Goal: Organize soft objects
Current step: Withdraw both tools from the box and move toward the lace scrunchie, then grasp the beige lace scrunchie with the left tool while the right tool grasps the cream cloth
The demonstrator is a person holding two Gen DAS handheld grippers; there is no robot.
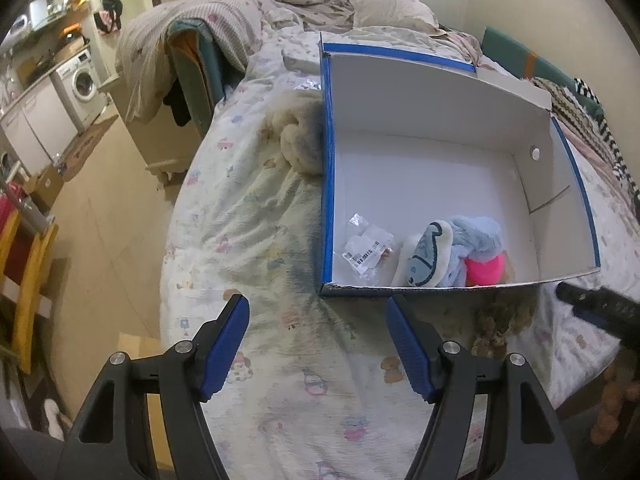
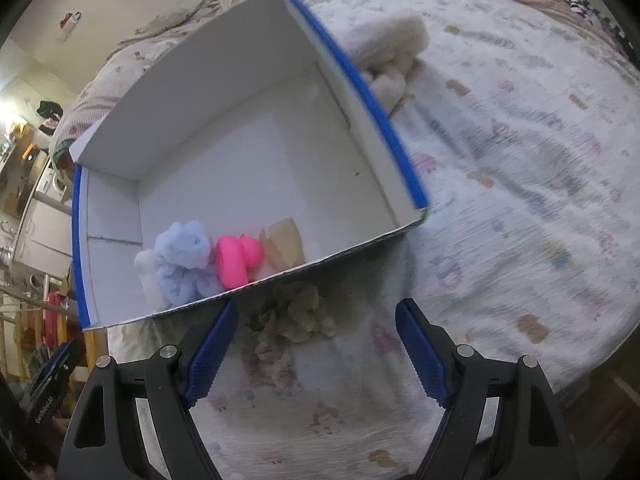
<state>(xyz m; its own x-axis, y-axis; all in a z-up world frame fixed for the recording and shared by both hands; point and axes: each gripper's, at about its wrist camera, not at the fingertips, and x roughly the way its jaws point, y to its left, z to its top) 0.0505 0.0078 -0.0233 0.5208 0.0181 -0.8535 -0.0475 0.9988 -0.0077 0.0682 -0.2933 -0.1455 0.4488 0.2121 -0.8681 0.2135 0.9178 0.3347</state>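
Observation:
A white box with blue edges (image 1: 436,176) sits on the bed; it also shows in the right wrist view (image 2: 248,148). Inside lie a light blue plush (image 1: 476,240) (image 2: 184,256), a pink soft toy (image 1: 486,270) (image 2: 236,260), a fish-print pad (image 1: 424,256) and plastic packets (image 1: 366,250). A cream fluffy item (image 1: 298,144) (image 2: 394,52) lies outside the box's far wall. A brownish fuzzy item (image 2: 292,314) (image 1: 502,316) lies on the bedspread just in front of the box. My left gripper (image 1: 318,344) is open and empty. My right gripper (image 2: 316,344) is open and empty, just short of the brownish item.
The patterned bedspread (image 1: 256,240) covers the bed. A pillow (image 1: 388,8) and crumpled bedding lie at the head. The floor and a washing machine (image 1: 80,80) are to the left. The right gripper's tip (image 1: 600,304) shows at the right edge of the left wrist view.

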